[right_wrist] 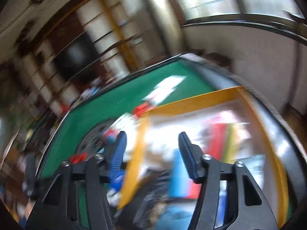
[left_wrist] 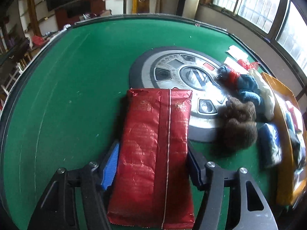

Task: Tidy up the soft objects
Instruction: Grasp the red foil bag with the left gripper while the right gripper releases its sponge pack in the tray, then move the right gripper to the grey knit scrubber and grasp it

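My left gripper (left_wrist: 153, 164) clamped the red soft pack (left_wrist: 155, 153) above the green tabletop (left_wrist: 67, 95), likely for carrying toward the yellow-rimmed bin (right_wrist: 191, 99). My right gripper (right_wrist: 152, 149) hovered open and empty over that bin; view blurred.

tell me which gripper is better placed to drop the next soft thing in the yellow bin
Left. The left gripper is shut on the red pack, with the yellow bin just to its right. The right gripper is open, empty, above the bin.
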Demonstrator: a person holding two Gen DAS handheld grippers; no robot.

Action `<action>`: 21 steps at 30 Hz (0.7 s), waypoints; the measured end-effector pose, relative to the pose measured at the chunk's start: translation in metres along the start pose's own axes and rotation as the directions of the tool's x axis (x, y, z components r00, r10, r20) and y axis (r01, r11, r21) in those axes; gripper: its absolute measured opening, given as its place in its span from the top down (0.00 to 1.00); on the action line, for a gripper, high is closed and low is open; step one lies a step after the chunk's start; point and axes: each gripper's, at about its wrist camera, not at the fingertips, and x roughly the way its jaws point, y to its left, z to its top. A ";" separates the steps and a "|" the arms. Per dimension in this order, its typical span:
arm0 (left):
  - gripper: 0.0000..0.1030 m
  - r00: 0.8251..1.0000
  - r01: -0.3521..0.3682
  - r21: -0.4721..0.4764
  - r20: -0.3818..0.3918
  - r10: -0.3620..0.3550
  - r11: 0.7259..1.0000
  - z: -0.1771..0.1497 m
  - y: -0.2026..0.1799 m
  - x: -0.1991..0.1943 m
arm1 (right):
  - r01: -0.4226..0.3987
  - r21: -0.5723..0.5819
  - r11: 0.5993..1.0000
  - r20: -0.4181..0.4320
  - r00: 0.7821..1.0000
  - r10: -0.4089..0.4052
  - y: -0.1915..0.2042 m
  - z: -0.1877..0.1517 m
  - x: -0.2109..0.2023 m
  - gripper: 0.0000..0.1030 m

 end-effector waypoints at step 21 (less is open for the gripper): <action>0.36 0.999 -0.024 0.083 0.040 0.021 0.996 -0.009 -0.002 -0.008 | -0.035 -0.009 0.999 -0.387 0.922 0.028 0.122 -0.052 0.132 0.38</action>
